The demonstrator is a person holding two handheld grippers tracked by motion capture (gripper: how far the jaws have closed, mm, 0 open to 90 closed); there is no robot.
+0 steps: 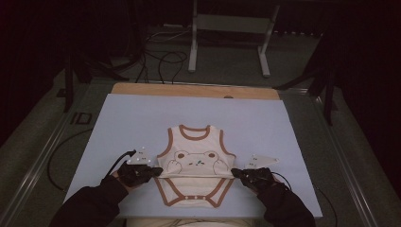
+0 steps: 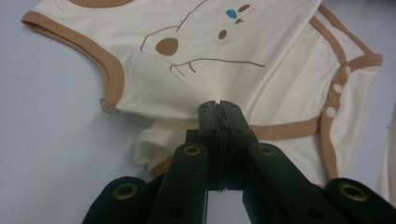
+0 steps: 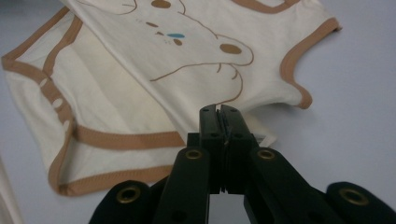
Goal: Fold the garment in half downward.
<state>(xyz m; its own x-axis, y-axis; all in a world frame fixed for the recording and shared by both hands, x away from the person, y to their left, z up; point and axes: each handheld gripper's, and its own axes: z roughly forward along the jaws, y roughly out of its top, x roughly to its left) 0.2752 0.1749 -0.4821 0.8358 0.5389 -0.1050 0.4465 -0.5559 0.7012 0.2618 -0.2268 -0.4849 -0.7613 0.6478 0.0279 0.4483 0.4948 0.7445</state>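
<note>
**Both grippers pinch bodysuit at fold**

High view: bodysuit (image 1: 196,163) lies on desk (image 1: 142,118), near edge; left gripper (image 1: 158,171) and right gripper (image 1: 235,173) at its sides, fingertips hard to make out under dark gloves.

Left gripper view: fingers closed on the fold edge; snaps (image 2: 337,88) visible.

Right gripper view: fingers closed on cloth beside armhole; bear print (image 3: 196,44) cut off at top.

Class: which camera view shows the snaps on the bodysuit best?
The left gripper view: three white snaps sit large along the brown crotch trim. The right gripper view shows them smaller, edge-on. The high view shows tiny dots.
</note>
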